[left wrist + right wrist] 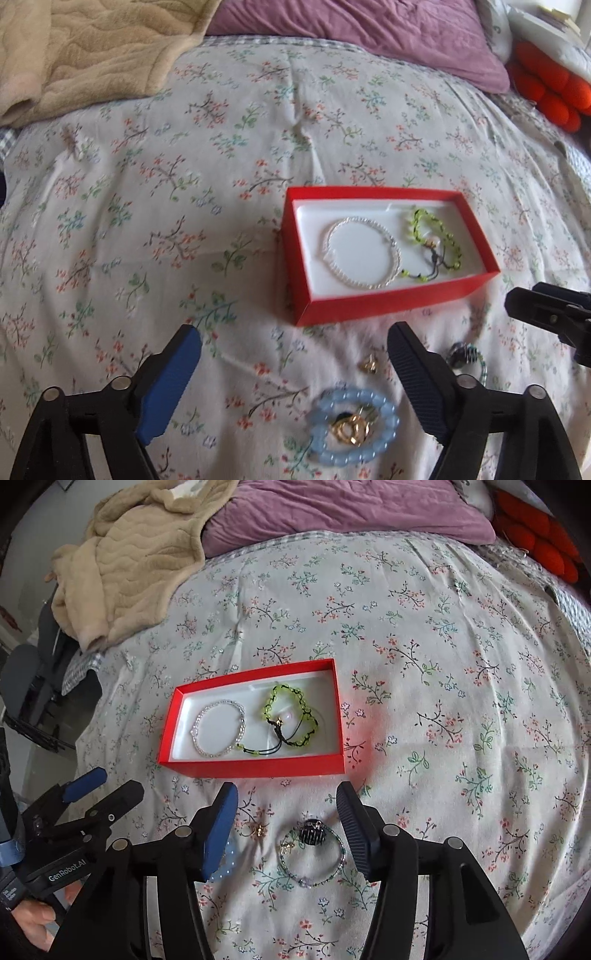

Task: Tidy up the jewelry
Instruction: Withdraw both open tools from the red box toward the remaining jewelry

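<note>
Blue bracelet (352,428) btwn left tool (295,384) fingers, untouched.

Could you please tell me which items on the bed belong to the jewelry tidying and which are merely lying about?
Job:
- red box
- clear bead bracelet and green bracelet, inside it
- light blue bracelet
- teal bead bracelet
- gold ring
- black clip

Lying about:
- beige blanket
- purple pillow
- orange cushion

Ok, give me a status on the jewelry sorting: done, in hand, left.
Done: the clear beaded bracelet and green beaded bracelet lie in the red box.
In hand: nothing; left gripper and right gripper are open.
Left: the blue beaded bracelet, teal bracelet, black clip and gold piece.
</note>
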`<state>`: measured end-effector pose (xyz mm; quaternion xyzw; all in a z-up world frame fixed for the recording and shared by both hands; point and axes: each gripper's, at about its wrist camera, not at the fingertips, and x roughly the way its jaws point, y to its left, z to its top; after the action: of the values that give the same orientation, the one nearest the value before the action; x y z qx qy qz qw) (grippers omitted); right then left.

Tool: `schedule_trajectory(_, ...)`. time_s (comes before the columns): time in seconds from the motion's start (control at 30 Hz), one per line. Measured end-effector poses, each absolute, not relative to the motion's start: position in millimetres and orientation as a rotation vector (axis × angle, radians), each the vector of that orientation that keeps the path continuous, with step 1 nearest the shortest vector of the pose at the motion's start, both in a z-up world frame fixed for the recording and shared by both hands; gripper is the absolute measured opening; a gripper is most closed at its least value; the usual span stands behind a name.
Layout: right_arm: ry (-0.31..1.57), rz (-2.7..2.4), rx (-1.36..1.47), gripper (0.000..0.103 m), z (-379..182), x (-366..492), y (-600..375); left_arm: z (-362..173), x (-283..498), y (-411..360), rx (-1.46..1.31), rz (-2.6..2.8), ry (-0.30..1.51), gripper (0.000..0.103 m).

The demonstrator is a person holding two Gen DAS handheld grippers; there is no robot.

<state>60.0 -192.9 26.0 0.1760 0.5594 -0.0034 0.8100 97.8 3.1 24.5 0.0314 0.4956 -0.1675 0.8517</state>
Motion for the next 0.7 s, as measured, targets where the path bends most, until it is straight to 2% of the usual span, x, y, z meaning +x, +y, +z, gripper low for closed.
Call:
schedule_trajectory(0.17, 1.203, -0.040, 0.332, 0.073, 27.8, 43.1, -188.5, 19.5, 84.8, 10.5, 0.097, -0.322, 1.048, 0.102)
schedule_trajectory(0.47, 1.210, -0.109, 0.234, 0.095, 23.6, 17.9, -193.0, 4.6, 67.2, 16.8, 0.167, -0.318, 1.077, 0.102)
schedule_trajectory(0.7, 1.243, -0.140, 0.228, 0.096, 14.7, 3.2, -205.6, -2.9, 61.3, 28.5, 0.167, -0.324, 1.098, 0.102)
